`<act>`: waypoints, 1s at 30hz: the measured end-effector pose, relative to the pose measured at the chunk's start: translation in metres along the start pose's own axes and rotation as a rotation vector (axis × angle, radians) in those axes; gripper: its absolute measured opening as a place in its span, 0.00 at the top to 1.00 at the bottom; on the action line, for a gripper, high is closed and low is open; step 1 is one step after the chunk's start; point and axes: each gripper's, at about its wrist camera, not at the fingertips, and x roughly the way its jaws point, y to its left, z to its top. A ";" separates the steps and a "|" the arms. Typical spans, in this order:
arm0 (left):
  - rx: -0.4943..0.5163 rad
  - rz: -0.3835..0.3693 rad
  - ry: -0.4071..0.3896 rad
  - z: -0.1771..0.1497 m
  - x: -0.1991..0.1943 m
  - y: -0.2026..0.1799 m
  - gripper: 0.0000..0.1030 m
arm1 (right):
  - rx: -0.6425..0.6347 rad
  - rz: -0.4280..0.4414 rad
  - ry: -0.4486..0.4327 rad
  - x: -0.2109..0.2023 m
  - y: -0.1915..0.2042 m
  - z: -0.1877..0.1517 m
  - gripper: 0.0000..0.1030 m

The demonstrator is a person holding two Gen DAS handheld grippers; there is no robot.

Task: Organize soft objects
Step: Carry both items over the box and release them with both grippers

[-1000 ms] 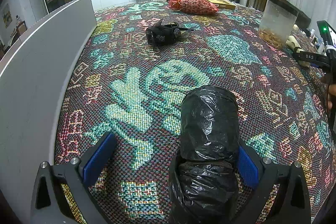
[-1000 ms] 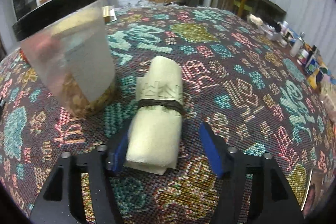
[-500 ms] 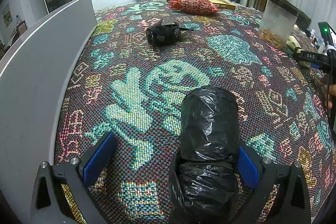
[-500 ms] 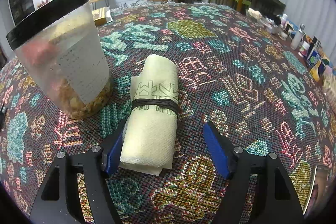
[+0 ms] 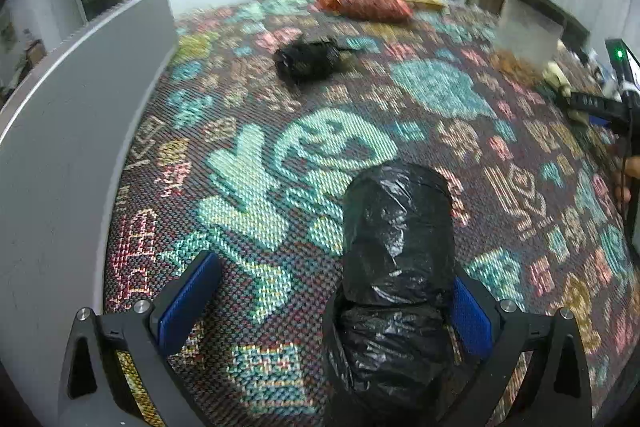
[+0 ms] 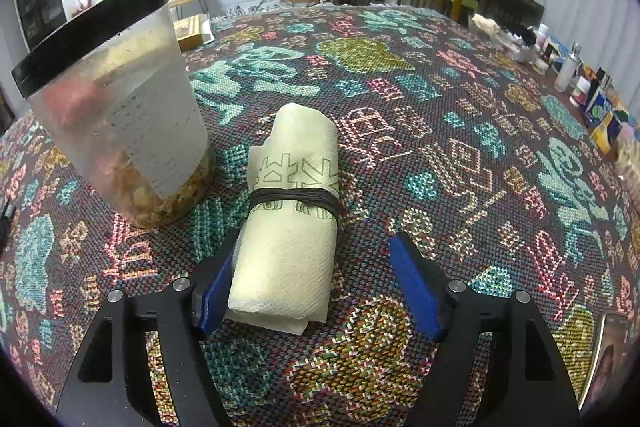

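Observation:
In the left wrist view a black plastic-bag roll (image 5: 396, 251) lies on the patterned tablecloth between the fingers of my left gripper (image 5: 332, 301). The jaws stand wide open; the roll rests against the right pad and leaves a wide gap to the left pad. In the right wrist view a pale yellow rolled cloth (image 6: 292, 223), tied with a dark band, lies between the open fingers of my right gripper (image 6: 316, 283). It touches the left pad; the right pad stands apart. The right gripper's body (image 5: 600, 103) also shows at the left view's right edge.
A translucent jar with a black lid (image 6: 116, 103) stands just left of the yellow roll. A small black bundle (image 5: 308, 59) and a red patterned bag (image 5: 364, 3) lie farther off. A grey panel (image 5: 60, 131) runs along the left. Bottles and boxes (image 6: 588, 87) line the right table edge.
The right gripper has drawn back and risen a little, so the yellow roll sits lower between its fingers. The left view has shifted slightly and blurred; the black roll stays between the open fingers.

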 end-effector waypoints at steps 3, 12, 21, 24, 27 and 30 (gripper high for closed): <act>0.009 -0.063 0.068 0.003 -0.006 0.005 0.00 | -0.071 0.133 0.117 0.002 -0.008 0.014 0.12; 0.052 -0.128 0.075 0.002 -0.031 -0.002 0.00 | 0.012 0.240 0.266 0.004 -0.022 0.050 0.16; 0.044 -0.128 0.085 0.016 -0.019 -0.007 0.63 | -0.142 -0.081 0.079 -0.030 0.002 0.083 0.59; -0.069 -0.231 0.007 0.025 -0.050 0.011 0.63 | -0.227 -0.085 -0.069 -0.088 0.026 0.103 0.59; -0.166 -0.305 -0.082 0.032 -0.096 0.040 0.63 | -0.312 0.024 -0.133 -0.138 0.078 0.105 0.59; -0.216 -0.273 -0.154 0.032 -0.138 0.078 0.63 | -0.373 0.239 -0.140 -0.183 0.156 0.088 0.58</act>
